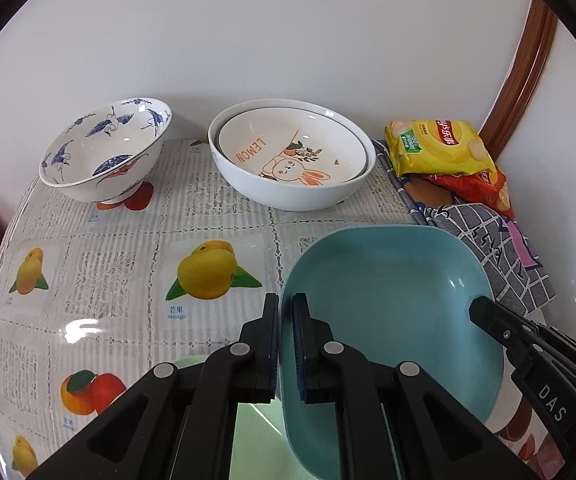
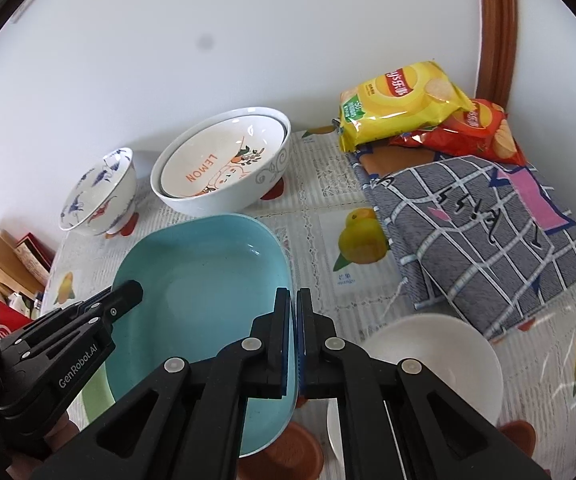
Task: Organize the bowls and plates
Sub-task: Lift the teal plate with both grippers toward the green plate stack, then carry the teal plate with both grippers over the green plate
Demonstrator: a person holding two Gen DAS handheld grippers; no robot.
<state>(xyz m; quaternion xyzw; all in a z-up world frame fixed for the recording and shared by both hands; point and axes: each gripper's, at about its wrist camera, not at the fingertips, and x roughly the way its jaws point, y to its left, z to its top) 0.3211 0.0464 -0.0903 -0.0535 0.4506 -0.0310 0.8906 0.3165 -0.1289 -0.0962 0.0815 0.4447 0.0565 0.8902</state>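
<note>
A light blue squarish plate [image 1: 387, 300] [image 2: 208, 280] is held between both grippers above the table. My left gripper [image 1: 286, 304] is shut on its left rim, and its black fingers [image 2: 128, 292] show in the right wrist view. My right gripper [image 2: 293, 296] is shut on the opposite rim, with one finger [image 1: 483, 312] visible at the plate's right edge. A pale green plate [image 1: 256, 428] [image 2: 96, 392] lies underneath, mostly hidden. At the back, a rabbit "LEMON" bowl [image 1: 288, 152] [image 2: 216, 168] is nested in a larger white bowl [image 1: 288, 196]. A blue-crane bowl [image 1: 104, 148] [image 2: 96, 196] stands left of them.
A plain white bowl [image 2: 447, 344] sits near the right gripper. A folded checked cloth [image 2: 487, 232] [image 1: 499, 256] and yellow and red chip bags [image 2: 399, 108] [image 1: 435, 146] fill the back right corner. The wall is close behind. The table edge curves at the left by boxes [image 2: 20, 256].
</note>
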